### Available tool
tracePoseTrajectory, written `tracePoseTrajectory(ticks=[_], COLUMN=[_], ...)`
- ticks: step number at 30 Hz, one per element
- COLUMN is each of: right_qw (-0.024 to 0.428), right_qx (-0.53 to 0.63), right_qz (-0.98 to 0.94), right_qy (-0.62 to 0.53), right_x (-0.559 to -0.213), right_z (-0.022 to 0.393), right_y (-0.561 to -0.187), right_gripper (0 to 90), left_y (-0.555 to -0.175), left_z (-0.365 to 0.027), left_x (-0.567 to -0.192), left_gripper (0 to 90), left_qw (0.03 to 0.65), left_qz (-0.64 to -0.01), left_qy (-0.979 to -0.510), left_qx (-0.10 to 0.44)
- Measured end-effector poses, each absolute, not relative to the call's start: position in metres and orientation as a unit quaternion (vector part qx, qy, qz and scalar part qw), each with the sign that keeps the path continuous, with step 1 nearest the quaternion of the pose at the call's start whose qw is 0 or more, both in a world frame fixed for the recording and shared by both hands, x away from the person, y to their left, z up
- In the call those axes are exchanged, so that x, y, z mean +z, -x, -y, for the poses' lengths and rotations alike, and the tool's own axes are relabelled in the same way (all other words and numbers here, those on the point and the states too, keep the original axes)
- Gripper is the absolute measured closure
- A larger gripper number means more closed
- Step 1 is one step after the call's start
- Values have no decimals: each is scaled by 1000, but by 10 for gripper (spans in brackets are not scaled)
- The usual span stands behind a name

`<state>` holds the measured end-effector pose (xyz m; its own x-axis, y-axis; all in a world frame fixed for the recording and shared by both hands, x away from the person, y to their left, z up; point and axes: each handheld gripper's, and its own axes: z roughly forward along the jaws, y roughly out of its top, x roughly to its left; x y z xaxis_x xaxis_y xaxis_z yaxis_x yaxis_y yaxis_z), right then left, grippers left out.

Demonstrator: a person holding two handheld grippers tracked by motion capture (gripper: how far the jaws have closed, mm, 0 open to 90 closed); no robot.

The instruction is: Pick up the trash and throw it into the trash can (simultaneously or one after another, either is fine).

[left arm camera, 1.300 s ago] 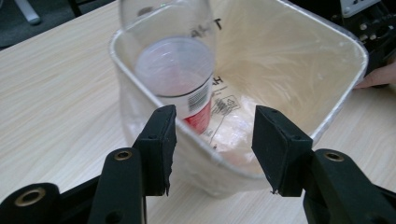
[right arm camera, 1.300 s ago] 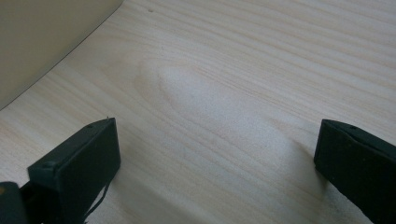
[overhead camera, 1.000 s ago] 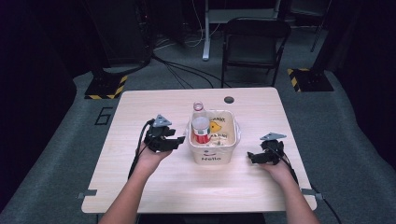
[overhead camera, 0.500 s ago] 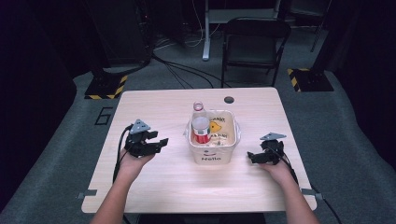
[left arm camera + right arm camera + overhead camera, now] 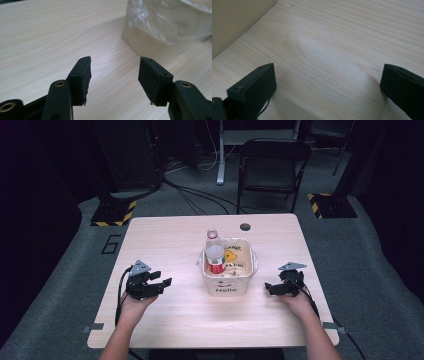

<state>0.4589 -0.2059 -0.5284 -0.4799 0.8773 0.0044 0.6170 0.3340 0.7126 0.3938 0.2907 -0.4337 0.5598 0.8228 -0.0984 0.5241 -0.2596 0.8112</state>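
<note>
Both sets of jaws stand apart with nothing between them. The left gripper (image 5: 113, 77) has only pale wood grain in its gap; the right gripper (image 5: 328, 87) is spread wider still, low over the bench (image 5: 165, 235).

In the high view the left gripper (image 5: 162, 284) sits well left of the cream bin (image 5: 227, 285), and the right gripper (image 5: 270, 287) rests near the bin's right side, both aimed roughly inward at it. The bin, lined with clear plastic (image 5: 160, 22), stands in the middle of the bench, its mouth facing up.

Inside it a red can (image 5: 216, 260) stands upright, long axis vertical, top end up; a clear bottle (image 5: 212, 234) pokes up at the back rim.

I'd judge this a pause between steps, hands parked. The next reach would call for coming in from above, jaws wide enough to span the can.
</note>
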Motion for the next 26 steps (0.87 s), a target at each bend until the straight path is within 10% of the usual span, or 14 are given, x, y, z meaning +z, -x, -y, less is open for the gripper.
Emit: tracePoseTrajectory(ticks=[26], right_qw=[199], right_qx=[333], right_qz=[-790], right_qy=[-474], right_x=[-529], right_z=[206], right_y=[-458], right_gripper=[0], left_y=[-371], left_z=[-350], left_x=[-492], left_gripper=[393], left_qw=[416], left_qz=[-481], left_qy=[-756], left_qx=[155])
